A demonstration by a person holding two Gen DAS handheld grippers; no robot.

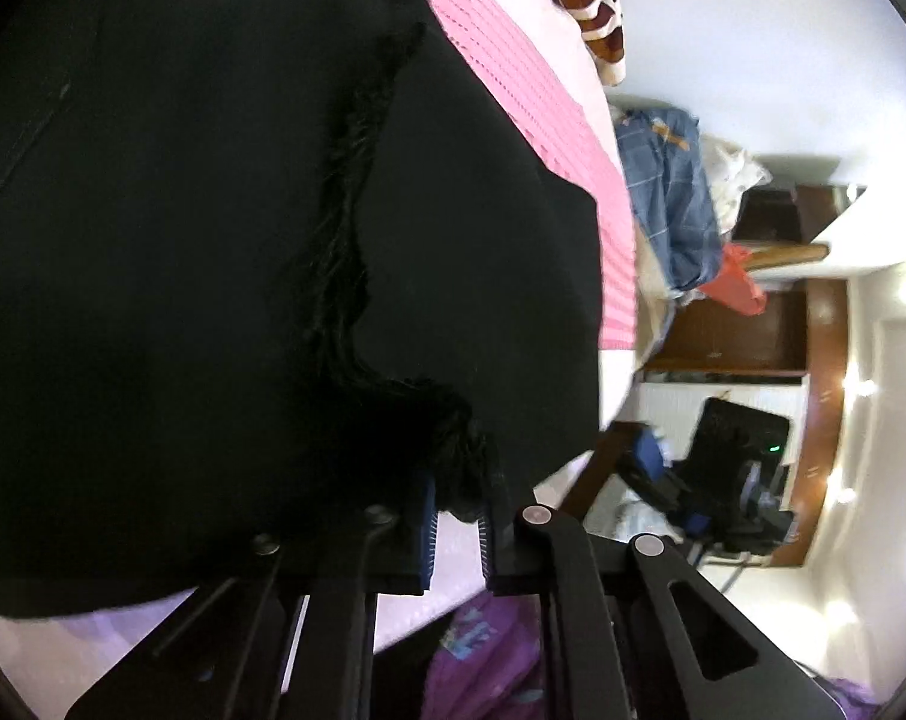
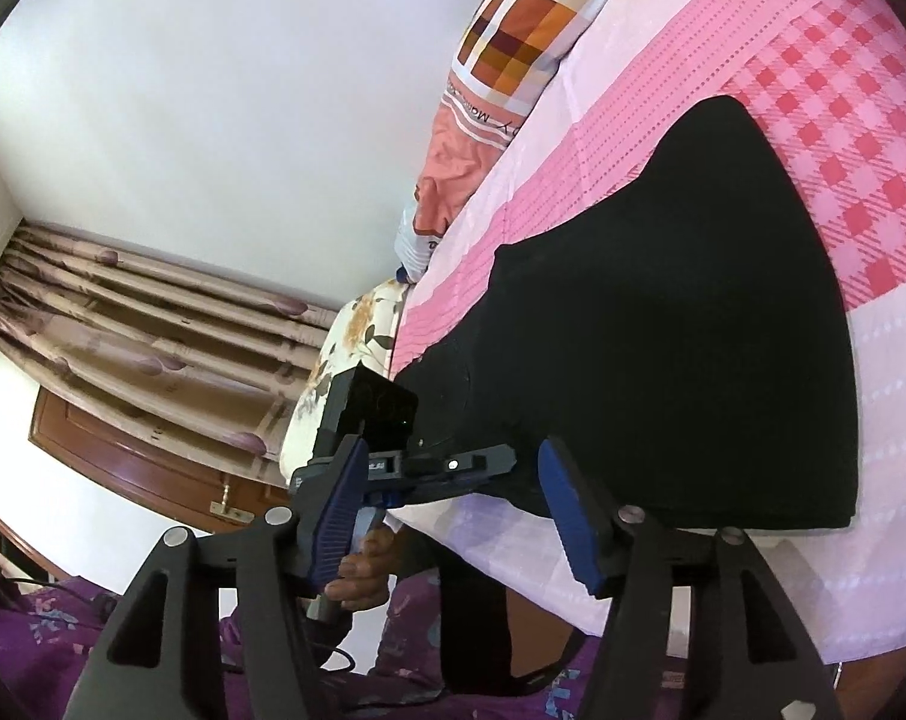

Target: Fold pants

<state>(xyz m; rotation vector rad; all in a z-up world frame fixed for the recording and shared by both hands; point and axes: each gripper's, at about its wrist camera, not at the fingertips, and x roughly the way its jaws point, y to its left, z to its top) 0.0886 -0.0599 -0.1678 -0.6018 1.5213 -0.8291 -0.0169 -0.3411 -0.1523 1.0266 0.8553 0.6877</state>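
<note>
Left gripper (image 1: 456,531): your jaws are closed almost fully on a frayed black fold of the pants (image 1: 225,228) — the blue pads pinch the cloth right at the tips.
Right gripper (image 2: 453,516): your jaws stand partly apart with nothing pressed between them; the pants edge lies just beyond the right finger's pad.
Pants: black, spread on the bed ahead of both grippers; from your right gripper they fan out up and to the right, and the left gripper shows past your left finger at their near edge.
Hand (image 2: 363,570): yours, wrapped on the left gripper's handle, just behind your right gripper's left pad.
Bedsheet (image 2: 825,138): pink and white check under the pants, stretching away from the tips.
Pillow (image 2: 531,30): farther out, up and left of the pants — brown and orange squares; a line of print begins "Y Ma", the rest unreadable.
Curtain (image 2: 153,324): far left of your right gripper, patterned, against the white wall.
</note>
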